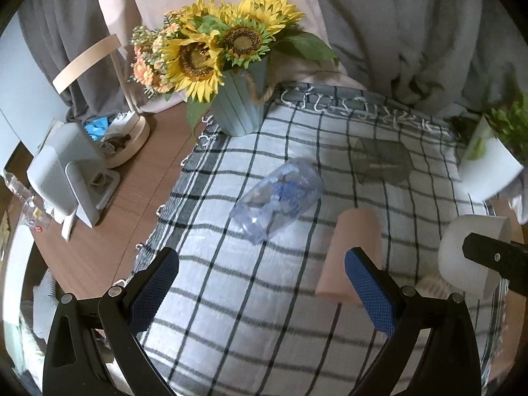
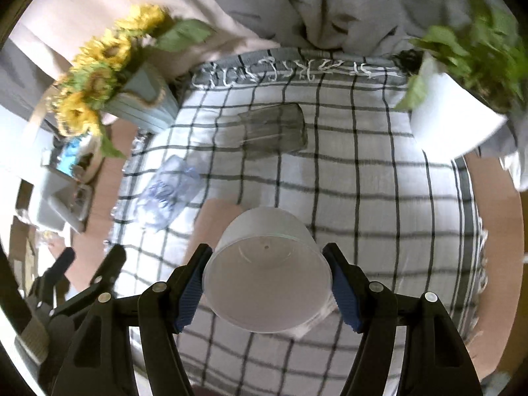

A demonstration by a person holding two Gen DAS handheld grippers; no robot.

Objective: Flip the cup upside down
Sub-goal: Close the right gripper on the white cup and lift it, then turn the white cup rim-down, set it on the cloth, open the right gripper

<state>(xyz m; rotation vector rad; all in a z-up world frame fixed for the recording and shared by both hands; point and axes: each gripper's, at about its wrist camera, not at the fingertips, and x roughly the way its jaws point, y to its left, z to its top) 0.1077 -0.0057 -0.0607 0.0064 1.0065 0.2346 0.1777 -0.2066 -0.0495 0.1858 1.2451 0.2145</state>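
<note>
My right gripper (image 2: 267, 274) is shut on a white cup (image 2: 267, 280), held above the checked cloth (image 2: 363, 198) with its open mouth tilted toward the camera. The same white cup (image 1: 468, 257) shows at the right edge of the left wrist view, with a right finger (image 1: 488, 257) across it. My left gripper (image 1: 260, 270) is open and empty above the cloth (image 1: 231, 313). A pink cup (image 1: 353, 250) stands just beyond its right fingertip. A clear blue-printed cup (image 1: 280, 198) and a grey clear cup (image 1: 379, 161) lie on their sides farther back.
A sunflower pot (image 1: 237, 105) stands at the cloth's back left corner. A white planter (image 1: 488, 171) with green leaves stands at the back right. A small white fan (image 1: 62, 178) and a lamp base (image 1: 128, 138) sit on the wooden table (image 1: 109, 247) at left.
</note>
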